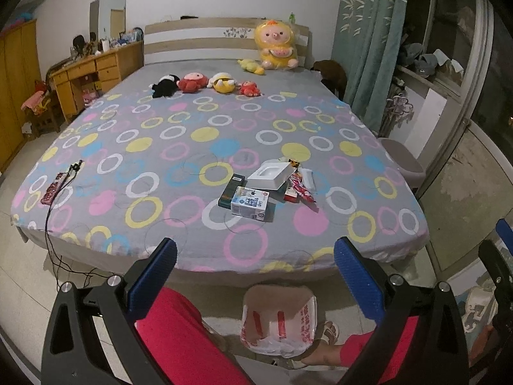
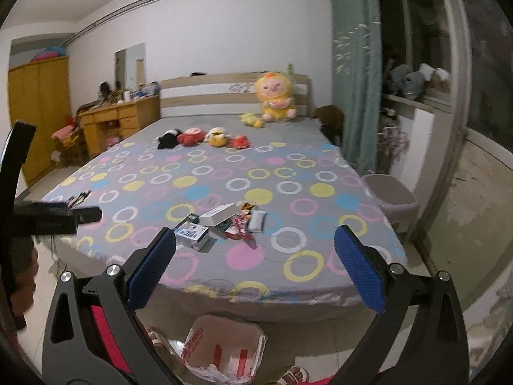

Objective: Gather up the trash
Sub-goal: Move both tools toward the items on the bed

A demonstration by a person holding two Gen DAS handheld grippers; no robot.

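Claws (image 1: 255,276) (image 2: 255,269) both gape — trash pile (image 1: 266,189) on bed (image 1: 179,147).

Left wrist view: at foot of bed (image 1: 179,147), above mattress height, facing headboard (image 1: 198,40), tilted down; takes in bag (image 1: 279,320) on floor just below. Right wrist view: same end, lower, offset to the right, facing the same way. Both views share the bed, litter pile (image 1: 266,189) (image 2: 224,224) near the foot edge, the bag (image 2: 224,349), curtain (image 1: 368,41).
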